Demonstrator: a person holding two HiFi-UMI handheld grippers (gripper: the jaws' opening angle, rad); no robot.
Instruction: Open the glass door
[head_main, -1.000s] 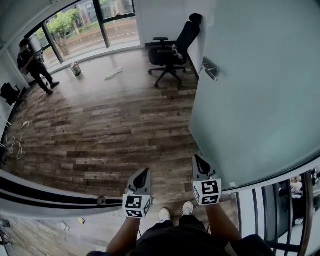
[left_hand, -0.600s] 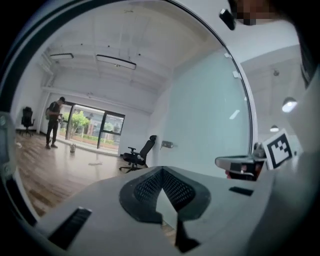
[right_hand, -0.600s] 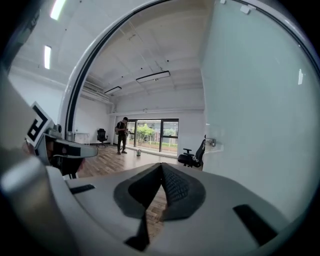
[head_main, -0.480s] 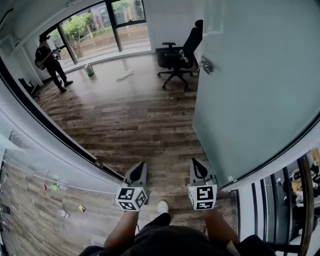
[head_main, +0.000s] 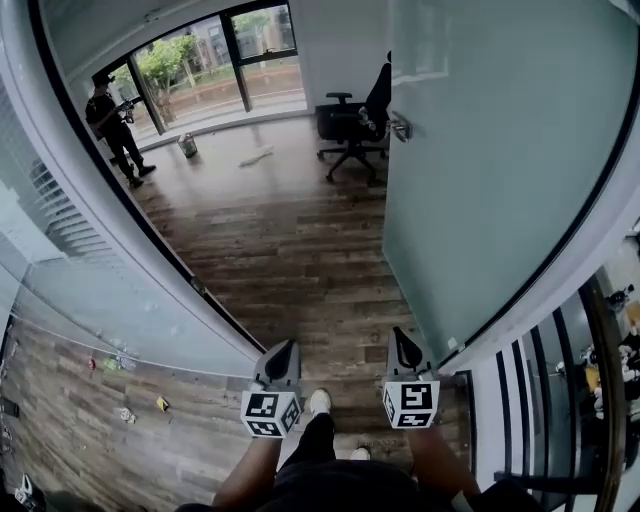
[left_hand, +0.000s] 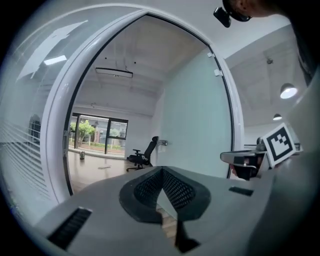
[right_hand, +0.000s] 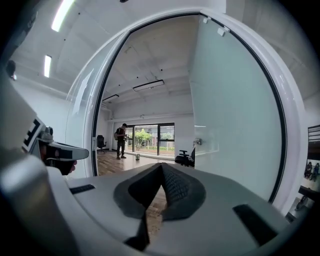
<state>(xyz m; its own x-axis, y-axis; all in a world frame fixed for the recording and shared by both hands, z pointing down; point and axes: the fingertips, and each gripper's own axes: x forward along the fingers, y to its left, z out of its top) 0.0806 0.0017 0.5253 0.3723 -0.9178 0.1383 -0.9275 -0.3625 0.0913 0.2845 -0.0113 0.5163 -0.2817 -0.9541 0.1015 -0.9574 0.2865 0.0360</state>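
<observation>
The frosted glass door (head_main: 500, 150) stands swung open into the room, its metal handle (head_main: 400, 127) on the far edge. It also fills the right of the left gripper view (left_hand: 195, 115) and of the right gripper view (right_hand: 230, 115). My left gripper (head_main: 284, 347) and right gripper (head_main: 402, 335) are held side by side in the doorway, above the wooden floor, pointing into the room. Both are shut and hold nothing, as the left gripper (left_hand: 161, 171) and the right gripper (right_hand: 162, 166) show in their own views. Neither touches the door.
A glass wall (head_main: 90, 260) with a black frame bounds the doorway on the left. Farther inside the room are a black office chair (head_main: 355, 115), a small bucket (head_main: 188, 146) and a person (head_main: 115, 125) by the windows. A black railing (head_main: 530, 400) stands at the lower right.
The view has swung and shifted: the glass wall that lay across the bottom now runs up the left side. Both grippers stay shut and side by side, carried along with the walking person.
</observation>
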